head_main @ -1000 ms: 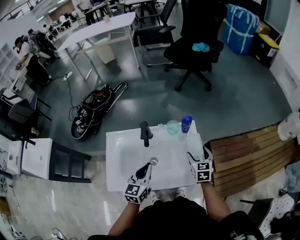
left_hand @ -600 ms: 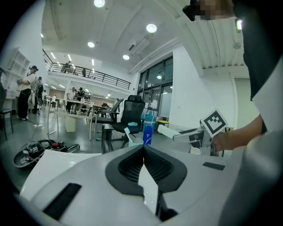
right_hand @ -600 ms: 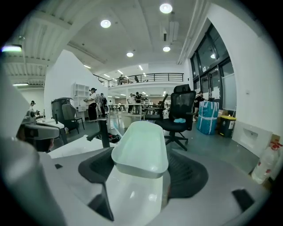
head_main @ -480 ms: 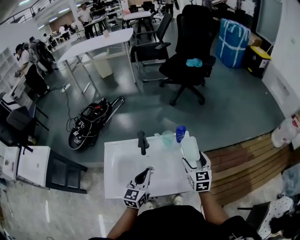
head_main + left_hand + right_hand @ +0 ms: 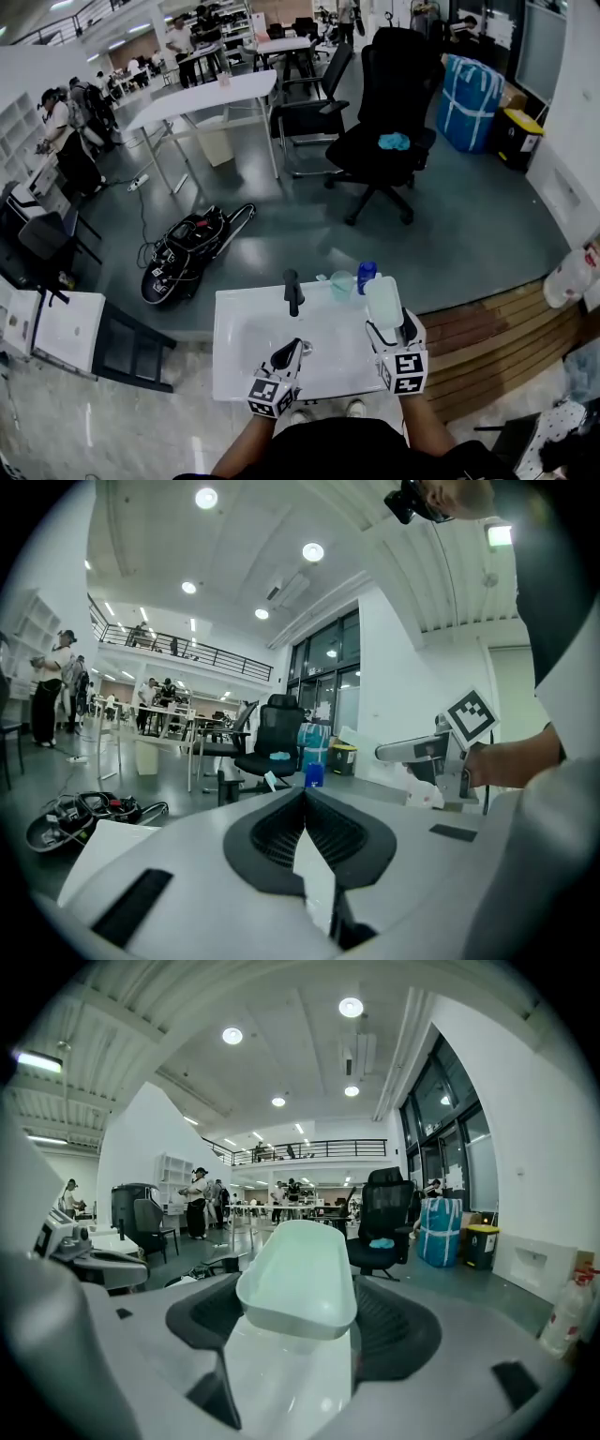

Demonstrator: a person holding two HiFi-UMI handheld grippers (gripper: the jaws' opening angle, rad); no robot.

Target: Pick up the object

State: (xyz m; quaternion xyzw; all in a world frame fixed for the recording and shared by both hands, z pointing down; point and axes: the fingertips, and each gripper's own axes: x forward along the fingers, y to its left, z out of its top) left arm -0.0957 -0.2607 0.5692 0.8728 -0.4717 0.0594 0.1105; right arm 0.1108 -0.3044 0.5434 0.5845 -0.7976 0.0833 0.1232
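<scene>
A pale green-white oblong container (image 5: 382, 300) is held upright in my right gripper (image 5: 389, 323), over the right side of a white sink (image 5: 234, 323). In the right gripper view the container (image 5: 298, 1274) fills the gap between the jaws of the right gripper (image 5: 298, 1335), its open rim facing up. My left gripper (image 5: 299, 347) hovers over the sink's front, shut with nothing in it; its pads meet at the tip in the left gripper view (image 5: 305, 797). The right gripper (image 5: 441, 752) shows at the right of that view.
A black faucet (image 5: 292, 291), a translucent green cup (image 5: 341, 284) and a blue-capped bottle (image 5: 366, 276) stand along the sink's back edge. Beyond are a black bag (image 5: 183, 244) on the floor, an office chair (image 5: 380, 141) and a white table (image 5: 211, 98). Wooden decking (image 5: 487, 328) lies to the right.
The head view has shifted, so the sink sits slightly lower in frame. The right gripper keeps the container throughout; the left gripper stays shut over the sink.
</scene>
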